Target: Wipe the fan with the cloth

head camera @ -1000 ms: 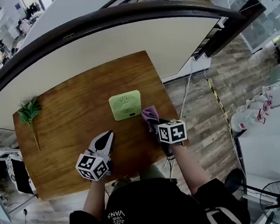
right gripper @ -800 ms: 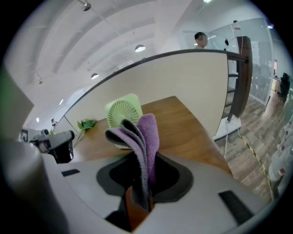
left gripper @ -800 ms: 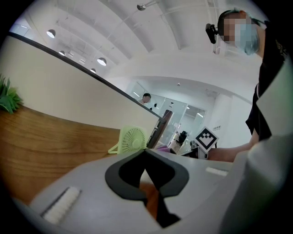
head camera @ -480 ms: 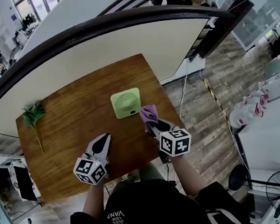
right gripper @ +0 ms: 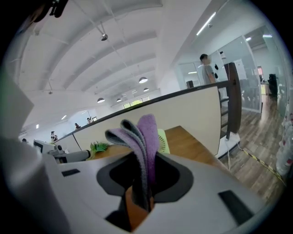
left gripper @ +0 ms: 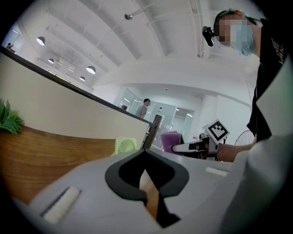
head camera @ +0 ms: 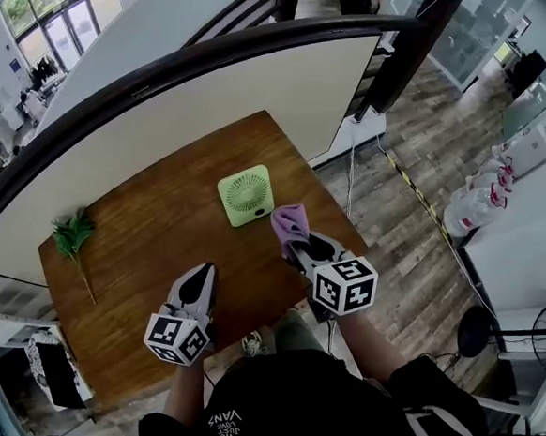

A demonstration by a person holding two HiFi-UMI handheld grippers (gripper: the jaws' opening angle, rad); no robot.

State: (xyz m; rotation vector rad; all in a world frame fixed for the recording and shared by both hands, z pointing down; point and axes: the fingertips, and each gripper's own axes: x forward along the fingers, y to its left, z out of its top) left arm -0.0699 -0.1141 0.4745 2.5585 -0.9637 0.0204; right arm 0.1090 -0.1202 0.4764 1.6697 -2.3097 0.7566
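Tongs first: our right gripper (head camera: 295, 246) is clamped on a folded purple microfibre cloth (head camera: 290, 222). In the right gripper view the folds are pinched between the jaws and the free end pokes out past the tips. Our left gripper (head camera: 202, 276) has its jaws pressed together with nothing in them, and it hangs over the near part of the brown wooden table (head camera: 151, 222).

So where's the target? The small pale green square desk fan (head camera: 246, 195) sits on the far right part of the table, with its round grille facing roughly up and back toward us. We can't tell how steeply it leans.

The bit that matters for the next move:
- From the cloth, the fan lies just ahead and a little to the left. It's near, but there's a visible gap, so no contact yet.
- The right gripper is clearly the closer one. The left is further back and off to the left.
- The fan is basically square, so there's no real long axis to line up with. The grille face is what we'd aim for.

We reckon wiping hasn't started. The next move looks like a short push forward and left to land the cloth on the grille.

A green leafy sprig (head camera: 72, 234) lies at the table's far left, well out of the way.
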